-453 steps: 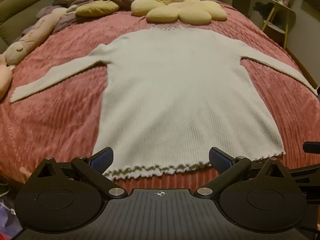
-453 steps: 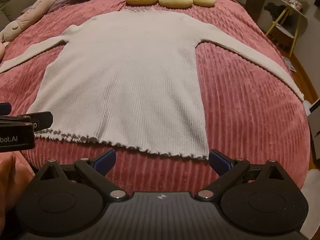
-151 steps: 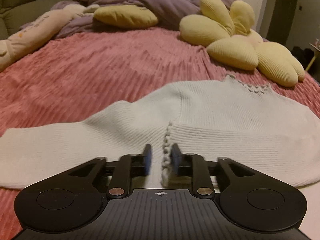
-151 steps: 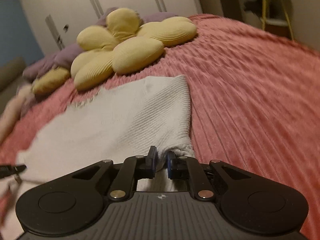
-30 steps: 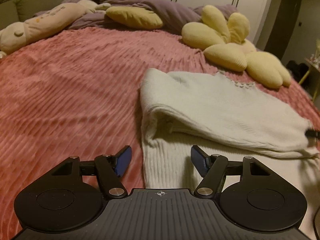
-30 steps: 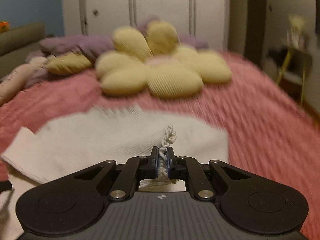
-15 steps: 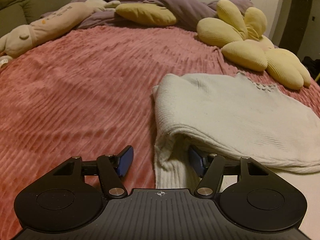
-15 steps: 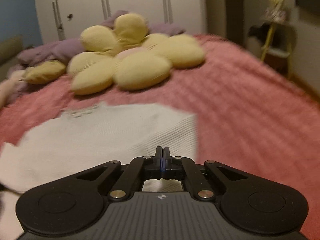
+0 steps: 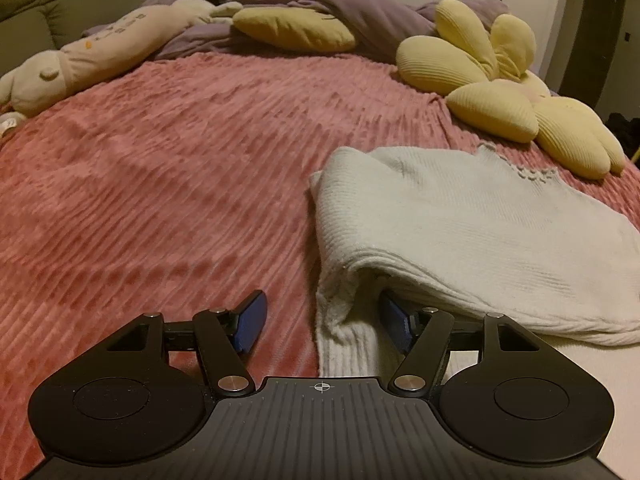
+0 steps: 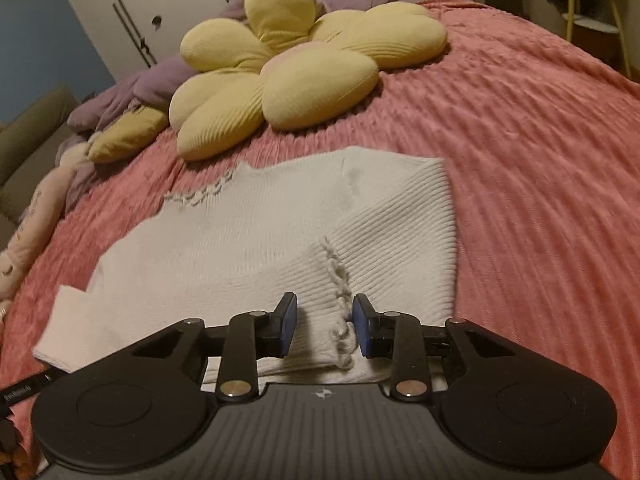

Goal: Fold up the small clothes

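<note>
1. Centrally, white ribbed knit top [image 10: 256, 236]: lies on the pink ribbed bedspread [image 9: 160, 184], partly folded, with one sleeve laid across the body; the sleeve's frilled cuff [image 10: 338, 300] rests near the lower edge of the right wrist view. The scalloped neckline points toward the pillows.
2. Right gripper [image 10: 325, 324]: jaws parting, blue pads on either side of the frilled cuff, which lies between them; the pads do not press on it.
3. Left gripper [image 9: 320, 318]: jaws apart and opening a little, straddling the left folded edge of the top. One blue pad sits over bare bedspread; the other is tucked under the overhanging fold. No pad clamps the cloth.
4. Yellow flower-shaped cushion [image 10: 288, 68]: at the head of the bed, just beyond the neckline.
5. Yellow oval pillow [image 9: 292, 34]: rests against the purple duvet [image 9: 360, 12].
6. Long cream plush toy [image 9: 88, 64]: along the bed's left side; it bears small printed marks too blurred to read.
7. Writing: a dark part at the lower left edge of the right wrist view carries small pale lettering [image 10: 18, 394], not legible.
</note>
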A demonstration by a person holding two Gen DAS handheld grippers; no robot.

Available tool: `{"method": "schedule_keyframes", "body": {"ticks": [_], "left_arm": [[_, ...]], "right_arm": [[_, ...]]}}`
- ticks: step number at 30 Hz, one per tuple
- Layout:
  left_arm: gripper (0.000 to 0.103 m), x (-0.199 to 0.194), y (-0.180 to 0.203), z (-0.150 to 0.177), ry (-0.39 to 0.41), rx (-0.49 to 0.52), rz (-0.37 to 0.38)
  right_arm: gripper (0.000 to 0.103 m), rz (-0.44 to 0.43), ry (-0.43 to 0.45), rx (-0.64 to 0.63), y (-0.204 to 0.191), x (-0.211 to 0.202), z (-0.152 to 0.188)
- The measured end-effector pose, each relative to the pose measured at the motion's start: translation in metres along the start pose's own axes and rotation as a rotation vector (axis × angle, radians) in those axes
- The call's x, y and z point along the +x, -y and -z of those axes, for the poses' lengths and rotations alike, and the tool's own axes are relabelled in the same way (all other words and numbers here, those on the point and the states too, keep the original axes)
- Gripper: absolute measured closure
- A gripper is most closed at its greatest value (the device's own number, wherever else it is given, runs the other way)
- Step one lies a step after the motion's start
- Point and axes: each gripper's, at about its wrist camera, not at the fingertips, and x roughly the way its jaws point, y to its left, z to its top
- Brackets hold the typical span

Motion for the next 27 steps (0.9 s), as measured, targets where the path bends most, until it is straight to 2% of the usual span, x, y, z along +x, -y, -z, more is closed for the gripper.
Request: {"method": "schedule_keyframes", "body": {"ticks": [1, 2, 4, 7, 9, 14, 17, 18, 20, 22, 24, 27], "left_arm": [[0.034, 0.0, 0.0, 0.0, 0.002, -0.006, -0.002], [0.034, -0.001, 0.0, -0.001, 0.004, -0.008, -0.004], [0.035, -0.001, -0.001, -0.001, 0.01, -0.008, -0.017], [0.035, -0.002, -0.003, -0.002, 0.011, -0.011, -0.032], [0.035, 0.0, -0.005, -0.002, 0.004, -0.02, -0.024], [0.035, -0.004, -0.002, 0.0, -0.001, -0.006, -0.023], [0.034, -0.017, -0.001, -0.001, 0.009, 0.017, -0.013], [0.033, -0.023, -0.001, -0.001, 0.022, 0.028, -0.009], [0.029, -0.036, -0.001, -0.004, 0.074, 0.047, -0.008], [0.024, -0.042, 0.004, -0.008, 0.117, 0.06, 0.0], [0.022, -0.039, 0.014, -0.015, 0.129, 0.07, 0.029], [0.022, -0.022, 0.035, -0.018, 0.094, 0.087, 0.068]], "right_arm": [[0.082, 0.005, 0.0, -0.014, -0.003, 0.0, 0.001], [0.095, 0.008, 0.005, -0.037, -0.006, 0.0, 0.001], [0.095, 0.021, 0.027, -0.089, -0.014, -0.005, 0.001], [0.095, 0.135, 0.164, -0.201, -0.028, -0.024, 0.001], [0.095, 0.213, 0.211, -0.231, -0.027, -0.029, 0.0], [0.095, 0.306, 0.148, -0.245, -0.01, -0.012, 0.005], [0.093, 0.289, 0.144, -0.218, 0.0, -0.01, 0.008], [0.091, 0.287, 0.143, -0.204, 0.002, -0.012, 0.007], [0.077, 0.308, 0.15, -0.173, 0.004, -0.02, 0.004], [0.076, 0.314, 0.197, -0.162, 0.0, -0.03, 0.004], [0.076, 0.275, 0.215, -0.173, -0.009, -0.035, 0.004], [0.077, 0.172, 0.163, -0.243, -0.036, -0.026, 0.011]]}}
